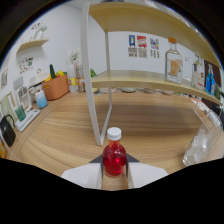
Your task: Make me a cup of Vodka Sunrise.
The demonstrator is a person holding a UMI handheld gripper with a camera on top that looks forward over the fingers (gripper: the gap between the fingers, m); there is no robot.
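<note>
A small bottle of red liquid (114, 159) with a white cap stands upright between my gripper's fingers (114, 167). The dark pads press on both of its sides, so the gripper is shut on it. Its base is hidden behind the fingers. The wooden table (150, 125) spreads out beyond the bottle. To the right of the fingers stands a clear glass (197, 147). On the wooden shelf (150, 80) further back stands a clear spirit bottle with an orange label (173, 62), and more bottles (199, 74) are at its right end.
The shelf's white upright legs (94, 110) rise from the table just beyond the red bottle. An orange pot (56, 86), a blue cup (41, 99) and a black bag (6, 131) line the table's left side. Posters hang on the white back wall.
</note>
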